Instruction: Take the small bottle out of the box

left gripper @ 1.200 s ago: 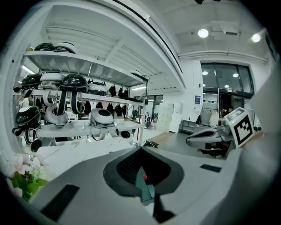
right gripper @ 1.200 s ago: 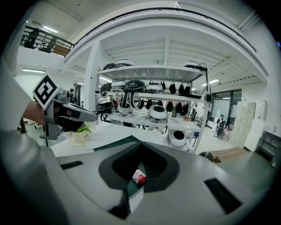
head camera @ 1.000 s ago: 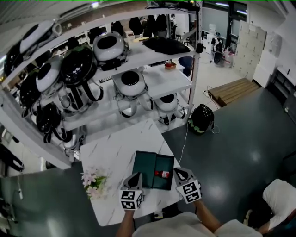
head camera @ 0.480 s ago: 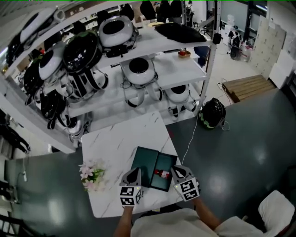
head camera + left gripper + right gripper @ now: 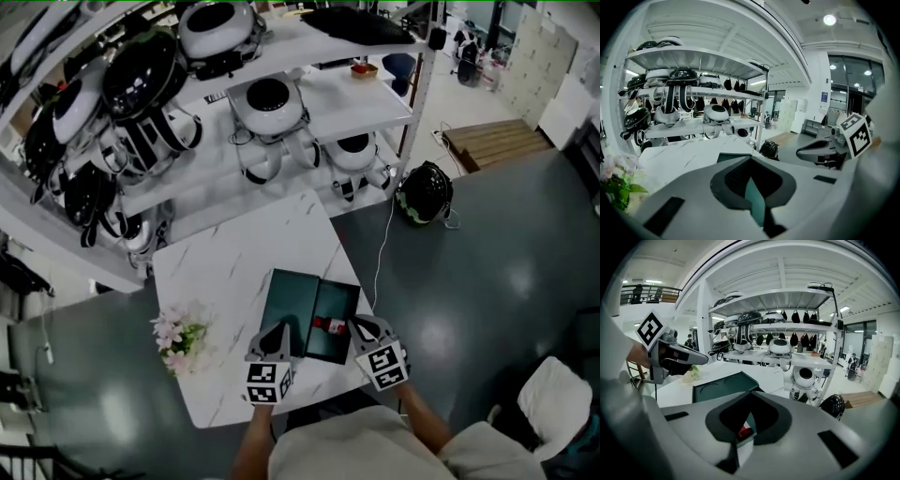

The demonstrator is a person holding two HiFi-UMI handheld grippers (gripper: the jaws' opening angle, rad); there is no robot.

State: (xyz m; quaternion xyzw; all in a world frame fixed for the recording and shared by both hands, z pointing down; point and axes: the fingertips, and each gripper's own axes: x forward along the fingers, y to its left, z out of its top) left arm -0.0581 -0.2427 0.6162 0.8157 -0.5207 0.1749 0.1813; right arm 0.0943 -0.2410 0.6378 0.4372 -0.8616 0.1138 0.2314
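The job is at the approach stage; the small bottle (image 5: 330, 325) has not yet been touched and sits inside the open box (image 5: 339, 298), in its right half, showing a red patch against the dark green lining; the lid (image 5: 286, 309) lies folded out flat to the left on the white desk (image 5: 234, 272)

The right hand-held gripper (image 5: 361, 328) hovers at the near right corner of the box, just beside the bottle; its jaws are closed together with nothing between them, and in the right gripper view the red of the bottle shows just ahead of the tips; the left hand-held gripper (image 5: 279, 330) hovers over the near edge of the lid, jaws likewise closed and empty; a small bunch of flowers (image 5: 173, 333) stands well to the left, clear of the work

The right one looks the better placed for the pick; it would need to spread its jaws first, then go forward and down so that one pad lands on each side of the bottle, and close before lifting; the bottle is small and seems to lie low in its recess, so the tips must reach deep without catching the wall of the box; the left one could press on the lid or rim to keep the box from rising with the bottle
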